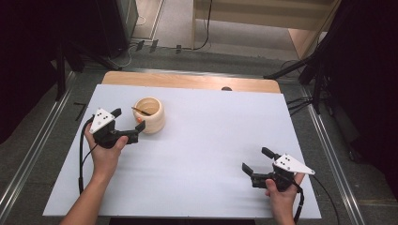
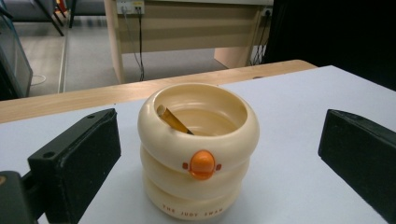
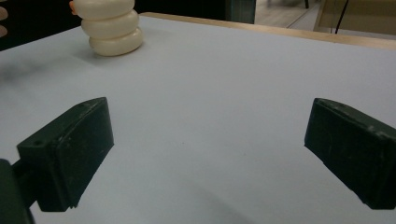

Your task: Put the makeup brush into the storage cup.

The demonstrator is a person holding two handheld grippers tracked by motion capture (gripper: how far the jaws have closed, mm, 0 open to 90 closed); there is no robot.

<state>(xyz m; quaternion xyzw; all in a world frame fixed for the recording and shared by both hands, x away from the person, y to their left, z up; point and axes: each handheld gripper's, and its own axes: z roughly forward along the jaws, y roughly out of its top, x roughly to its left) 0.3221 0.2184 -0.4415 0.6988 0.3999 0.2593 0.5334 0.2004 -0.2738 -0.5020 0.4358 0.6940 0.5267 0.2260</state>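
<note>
The left claw (image 1: pixel 127 125) stands wide, and the cream pot (image 2: pixel 198 149) sits upright just ahead of it, squarely between its two jaws but touching neither, its orange knob (image 2: pixel 202 164) turned toward the claw; that lineup looks like a setup for clamping the pot by its ribbed sides. A thin brown stick (image 2: pixel 173 120) leans inside the pot against the rim nearest the claw, so the pot likely serves as its holder. The right claw (image 1: pixel 256 165) is also wide with nothing between its jaws, low over bare white board (image 3: pixel 224 93), the pot well ahead of it and off to its left.
</note>
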